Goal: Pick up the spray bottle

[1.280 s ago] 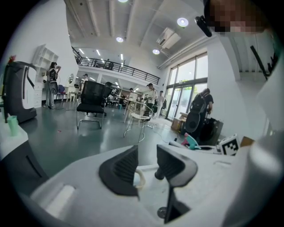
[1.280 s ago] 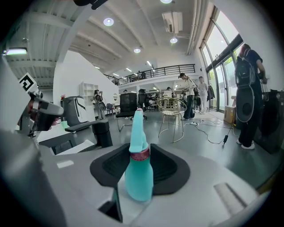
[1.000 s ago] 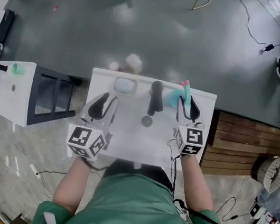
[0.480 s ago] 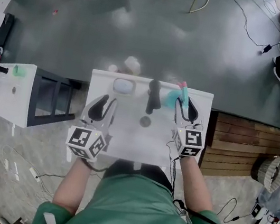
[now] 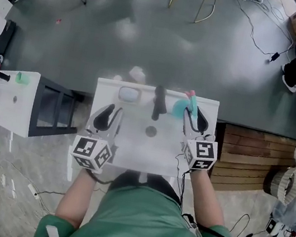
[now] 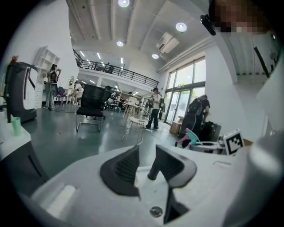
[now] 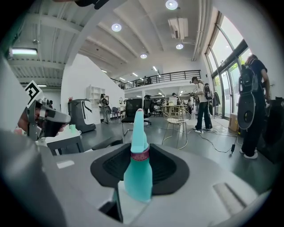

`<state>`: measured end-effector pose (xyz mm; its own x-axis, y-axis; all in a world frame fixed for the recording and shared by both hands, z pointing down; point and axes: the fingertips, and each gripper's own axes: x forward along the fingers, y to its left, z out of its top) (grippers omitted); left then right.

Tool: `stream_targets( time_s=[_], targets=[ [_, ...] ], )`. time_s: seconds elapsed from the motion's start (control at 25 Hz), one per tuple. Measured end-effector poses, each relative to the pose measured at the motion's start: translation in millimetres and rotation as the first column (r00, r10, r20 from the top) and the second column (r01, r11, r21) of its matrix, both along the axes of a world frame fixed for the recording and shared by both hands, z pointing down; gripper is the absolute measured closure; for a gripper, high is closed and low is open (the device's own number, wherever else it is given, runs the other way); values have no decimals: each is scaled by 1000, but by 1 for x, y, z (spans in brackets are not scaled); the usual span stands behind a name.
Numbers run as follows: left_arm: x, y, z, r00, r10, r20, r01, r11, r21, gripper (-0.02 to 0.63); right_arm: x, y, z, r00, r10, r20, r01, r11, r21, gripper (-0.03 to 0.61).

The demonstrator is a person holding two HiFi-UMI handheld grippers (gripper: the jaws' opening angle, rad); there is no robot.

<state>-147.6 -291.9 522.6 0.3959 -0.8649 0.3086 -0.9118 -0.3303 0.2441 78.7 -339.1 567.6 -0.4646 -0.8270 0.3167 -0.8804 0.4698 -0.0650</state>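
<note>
Right gripper view: right gripper (image 7: 141,156) pinching the teal spray bottle (image 7: 138,175), nozzle at twelve o'clock; left gripper (image 6: 144,166) spread, empty.

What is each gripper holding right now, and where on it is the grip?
The right gripper is shut on the teal spray bottle, at its neck by the pink collar. The left gripper is open and holds nothing.

In the head view, the right gripper (image 5: 195,115) covers much of the teal plastic spray bottle (image 5: 180,109). The dark upright object (image 5: 159,101) and small round grey thing (image 5: 151,131) on the white table (image 5: 132,143) are too small to identify. Pale shapes (image 5: 137,74) beyond it are blurred.
</note>
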Motion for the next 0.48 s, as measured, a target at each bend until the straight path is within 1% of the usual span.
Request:
stream_targets(
  time_s=[0.36, 0.48],
  targets=[
    [1, 25, -15, 1000, -4, -16, 5, 1000, 18, 503, 11, 21, -26, 1000, 4, 15, -4, 1000, -4, 446],
    [0, 31, -22, 1000, -7, -21, 8, 1000, 30, 504, 16, 27, -36, 1000, 8, 14, -8, 1000, 7, 448]
  ],
)
